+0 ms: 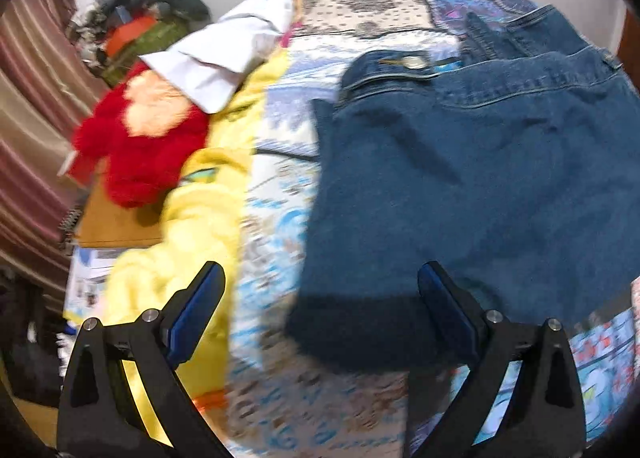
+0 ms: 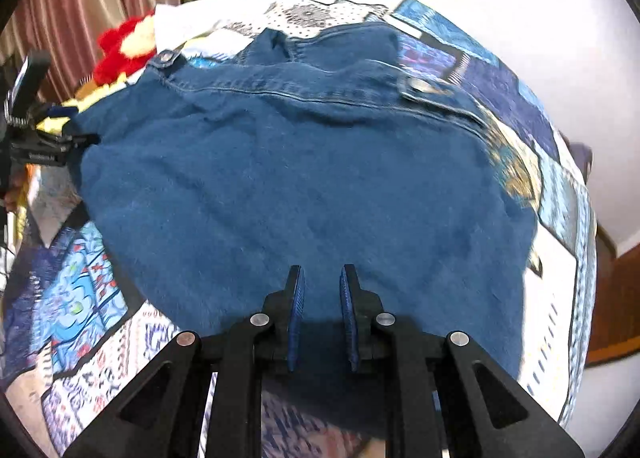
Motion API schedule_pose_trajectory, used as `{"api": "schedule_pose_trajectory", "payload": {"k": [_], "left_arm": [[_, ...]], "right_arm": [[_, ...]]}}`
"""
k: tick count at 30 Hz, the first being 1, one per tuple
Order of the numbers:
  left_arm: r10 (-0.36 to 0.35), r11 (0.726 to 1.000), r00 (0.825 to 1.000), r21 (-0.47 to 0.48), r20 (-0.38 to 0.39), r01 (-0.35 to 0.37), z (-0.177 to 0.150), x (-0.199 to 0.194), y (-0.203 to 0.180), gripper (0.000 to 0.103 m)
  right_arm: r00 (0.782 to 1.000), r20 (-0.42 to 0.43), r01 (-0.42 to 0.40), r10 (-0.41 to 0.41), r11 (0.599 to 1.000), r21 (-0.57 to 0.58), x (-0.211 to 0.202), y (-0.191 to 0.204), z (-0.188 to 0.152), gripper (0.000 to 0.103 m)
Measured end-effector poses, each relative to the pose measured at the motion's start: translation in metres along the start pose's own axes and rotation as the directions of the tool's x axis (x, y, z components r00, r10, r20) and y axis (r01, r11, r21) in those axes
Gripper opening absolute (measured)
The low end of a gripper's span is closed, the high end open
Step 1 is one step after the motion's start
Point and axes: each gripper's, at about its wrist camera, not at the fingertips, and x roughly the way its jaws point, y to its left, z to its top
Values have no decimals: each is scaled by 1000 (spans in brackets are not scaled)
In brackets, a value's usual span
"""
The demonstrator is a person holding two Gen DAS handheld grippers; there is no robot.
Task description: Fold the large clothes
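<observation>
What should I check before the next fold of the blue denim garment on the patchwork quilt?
1. Blue denim garment lies spread on the patchwork quilt: ok.
2. Left tool has open jaws with nothing between them: ok.
3. Right tool jaws nearly shut over the near hem; whether they pinch the denim: cannot tell.
4. Denim surface smooth: not ok, creases below the collar seam.
5. Yellow fleece cloth and red plush toy lie apart from the denim: ok.

Red plush toy on yellow cloth, white shirt nr striped curtain.
</observation>
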Motion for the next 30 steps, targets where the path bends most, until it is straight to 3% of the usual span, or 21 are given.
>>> {"api": "schedule_pose_trajectory", "payload": {"k": [4, 7, 14, 17, 22, 25, 27, 30], "left_arm": [[-15, 999, 1000, -38, -25, 14, -12, -5, 19, 100], [-41, 996, 998, -85, -37, 38, -20, -12, 28, 100], [24, 989, 996, -142, -86, -36, -44, -19, 41, 99], [33, 972, 996, -227, -82, -51, -59, -26, 53, 99], [10, 940, 1000, -340, -21, -17, -76, -49, 54, 99], [-27, 932, 999, -361, 19, 32, -77, -60, 46, 99], [-87, 915, 994, -389, 61, 104, -76, -66, 41, 99], [-207, 861, 972, -451, 113, 236, -73, -65, 37, 99]], "right_arm": [[998, 28, 47, -48, 998, 38, -16, -14, -11, 14], [995, -3, 96, -96, 993, 75, -21, -27, -20, 14], [999, -11, 50, -49, 983, 177, -40, -55, -45, 14], [997, -21, 82, -79, 980, 182, -47, -55, -49, 14], [995, -18, 100, -98, 970, 223, -57, -50, -48, 14], [995, 15, 88, -94, 973, 215, -66, -41, -40, 14], [995, 48, 79, -91, 976, 205, -74, -33, -32, 14], [991, 117, 50, -73, 980, 192, -85, -19, -12, 14]]}}
